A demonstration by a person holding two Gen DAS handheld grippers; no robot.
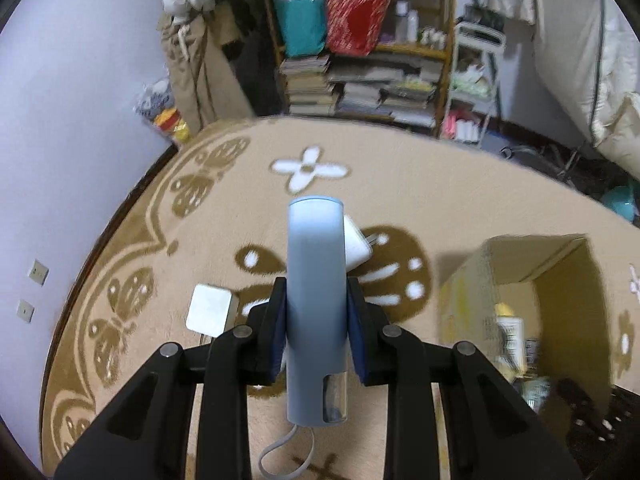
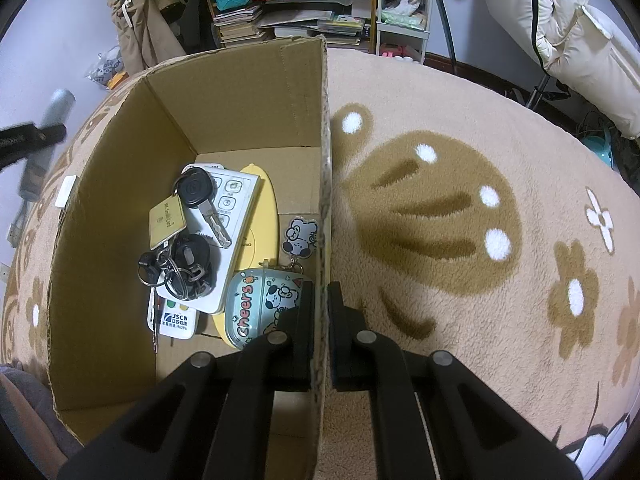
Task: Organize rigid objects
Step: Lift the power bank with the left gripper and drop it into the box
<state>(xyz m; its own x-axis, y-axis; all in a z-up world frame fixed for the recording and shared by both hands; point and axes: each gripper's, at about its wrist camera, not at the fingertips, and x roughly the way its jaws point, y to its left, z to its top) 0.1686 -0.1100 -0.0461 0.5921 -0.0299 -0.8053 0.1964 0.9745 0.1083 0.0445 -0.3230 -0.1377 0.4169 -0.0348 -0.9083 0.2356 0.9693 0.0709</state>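
My left gripper (image 1: 316,296) is shut on a pale blue cylinder (image 1: 316,280) with a grey wrist loop, held above the rug. Beneath it lie a white charger plug (image 1: 357,240) and a silver square block (image 1: 210,309). The open cardboard box (image 1: 516,276) stands to the right. My right gripper (image 2: 320,292) is shut on the box's right wall (image 2: 324,184), one finger inside and one outside. Inside the box lie a bunch of keys (image 2: 188,256), a white remote (image 2: 224,236), a yellow case (image 2: 260,240) and a printed earbud case (image 2: 260,304). The blue cylinder (image 2: 58,114) shows at far left.
A beige rug with brown flowers (image 2: 460,216) covers the floor. Shelves of books and bags (image 1: 360,60) stand at the back, a white rack (image 1: 472,76) beside them. A white bundle (image 2: 568,32) hangs at right. A person's leg (image 2: 20,412) is at lower left.
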